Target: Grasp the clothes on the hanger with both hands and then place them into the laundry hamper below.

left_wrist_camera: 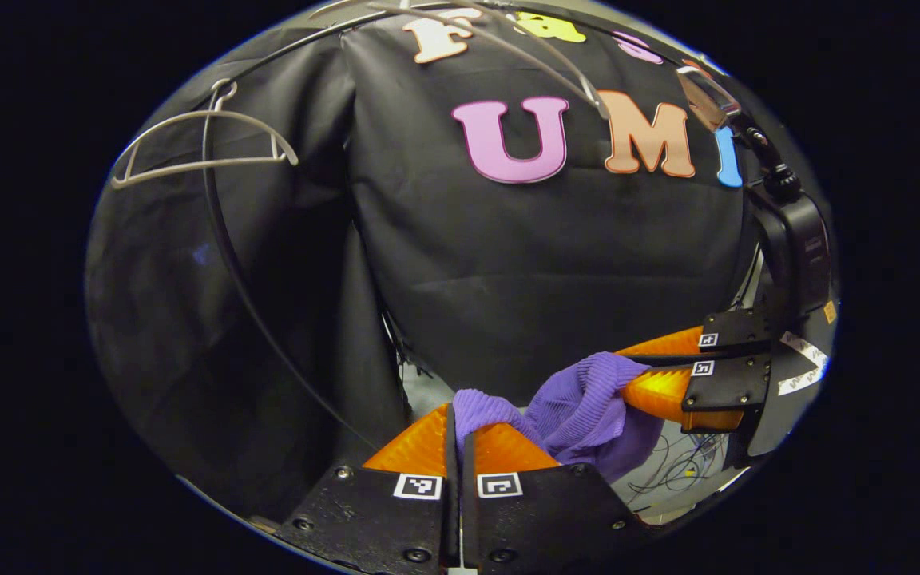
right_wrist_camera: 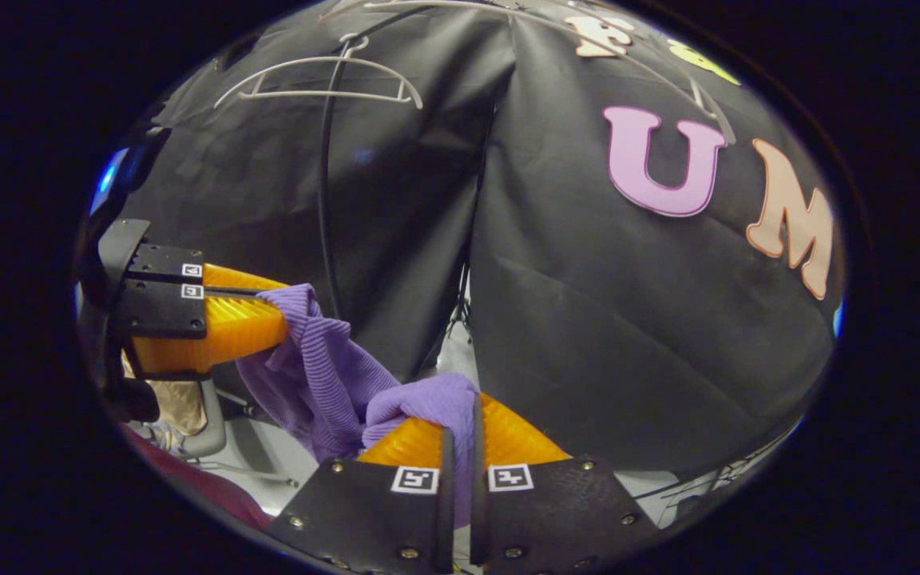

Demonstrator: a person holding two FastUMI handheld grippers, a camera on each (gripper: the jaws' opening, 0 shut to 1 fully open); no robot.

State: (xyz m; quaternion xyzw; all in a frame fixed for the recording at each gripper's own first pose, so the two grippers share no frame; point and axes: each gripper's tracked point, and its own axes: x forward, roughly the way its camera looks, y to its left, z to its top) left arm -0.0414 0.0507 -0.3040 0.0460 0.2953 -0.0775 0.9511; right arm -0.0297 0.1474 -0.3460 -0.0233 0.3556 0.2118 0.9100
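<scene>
Both the left gripper (left_wrist_camera: 458,431) and the right gripper (right_wrist_camera: 460,415) are pinching the soft, light purple garment (left_wrist_camera: 588,399), sagging between them below the bare hanger (left_wrist_camera: 204,148), by its bunched edges

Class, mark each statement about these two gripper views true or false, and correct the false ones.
1. Both grippers pinch the purple garment. True.
2. The garment still hangs on the hanger. False: the hanger is bare.
3. The left gripper stands wide open. False: its orange fingers are closed on the cloth.
4. The right gripper has cloth between its fingers. True.
5. The garment is red. False: it is purple.
</scene>
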